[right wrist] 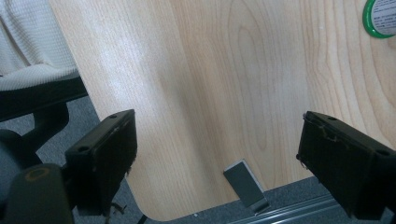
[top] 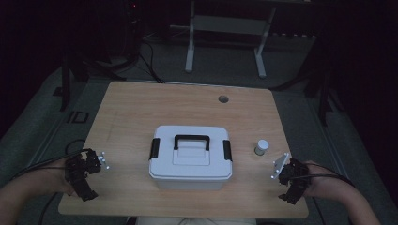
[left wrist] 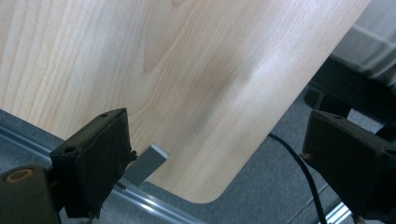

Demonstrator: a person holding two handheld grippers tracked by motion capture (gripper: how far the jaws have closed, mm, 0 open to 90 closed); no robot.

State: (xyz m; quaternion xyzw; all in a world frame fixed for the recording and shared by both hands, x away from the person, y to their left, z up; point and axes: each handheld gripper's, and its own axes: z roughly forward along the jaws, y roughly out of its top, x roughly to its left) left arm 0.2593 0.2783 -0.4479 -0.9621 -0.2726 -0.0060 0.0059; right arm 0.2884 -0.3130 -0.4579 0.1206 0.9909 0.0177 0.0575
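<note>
A white storage box (top: 190, 159) with a black handle (top: 191, 139) and black side latches sits shut at the middle of the wooden table (top: 187, 108). To its right stands a small white bottle (top: 262, 146), whose green-rimmed top (right wrist: 380, 14) appears in the right gripper view. My left gripper (top: 83, 171) hovers over the table's front left corner, well left of the box; its jaws (left wrist: 219, 126) stand wide apart with nothing between them. Over the front right corner, just in front of the bottle, my right gripper (top: 292, 178) is likewise open and empty (right wrist: 219, 123).
A round cable hole (top: 223, 99) lies near the table's far edge. White stand legs (top: 190, 47) rise from the floor behind the table. A chair with pale fabric (right wrist: 28, 70) sits beside the front corner. Cables (top: 150, 61) run over the grey floor.
</note>
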